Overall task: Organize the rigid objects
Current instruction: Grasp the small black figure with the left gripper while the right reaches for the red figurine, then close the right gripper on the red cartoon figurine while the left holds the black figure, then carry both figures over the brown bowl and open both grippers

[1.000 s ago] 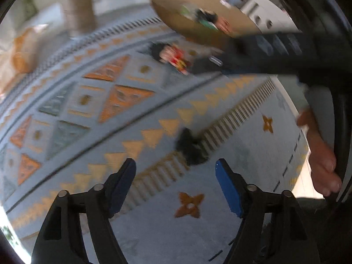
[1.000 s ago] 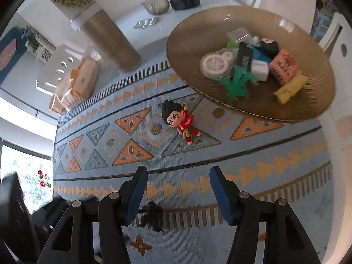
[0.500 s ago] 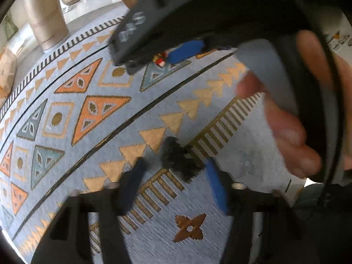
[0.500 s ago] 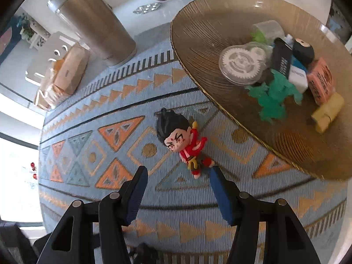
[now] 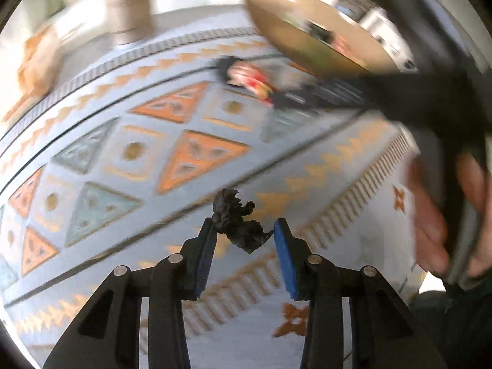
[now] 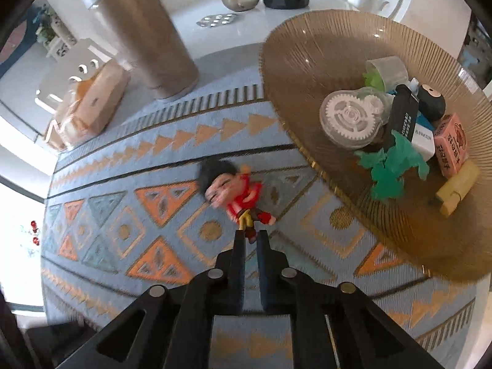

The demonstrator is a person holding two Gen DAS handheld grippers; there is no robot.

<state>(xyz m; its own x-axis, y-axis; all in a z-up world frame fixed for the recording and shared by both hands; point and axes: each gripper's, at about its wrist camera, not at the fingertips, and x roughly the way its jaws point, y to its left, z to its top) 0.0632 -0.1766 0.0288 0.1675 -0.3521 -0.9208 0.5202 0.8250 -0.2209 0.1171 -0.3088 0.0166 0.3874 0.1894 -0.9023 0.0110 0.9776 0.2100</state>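
two handheld grippers work over a patterned mat (image 6: 172, 166) in blue, orange and gold on a white surface (image 6: 215, 9).

the right gripper (image 6: 250, 236) is nearly closed, its fingers pinching the legs of a small red-clad figurine (image 6: 236, 190) with black hair. the figurine looks blurred; whether it lies on the mat or is just lifted cannot be told. it is just beside the near rim of a wide amber bowl (image 6: 295, 61).

the left gripper (image 5: 243, 236) is part open, its blue pads on either side of a small dark figurine (image 5: 236, 224). the left pad touches it and the right pad is at its edge, so it appears held, though the grip looks light. the bowl is well apart from it, at the far side of the mat.

the bowl already holds a clear case with white gears (image 6: 350, 120), a green toy (image 6: 390, 166), a black box (image 6: 404, 117), a black ball (image 6: 432, 101), a pink carton (image 6: 452, 144), a yellow block (image 6: 458, 187) and a small cup (image 6: 387, 70).

judging by this, most of the sorting is done: the two figurines are the only loose pieces seen, both in hand, and both have yet to go into the bowl.

a tall metal cylinder (image 6: 144, 37) and a paper bag (image 6: 92, 104) stand beyond the mat.
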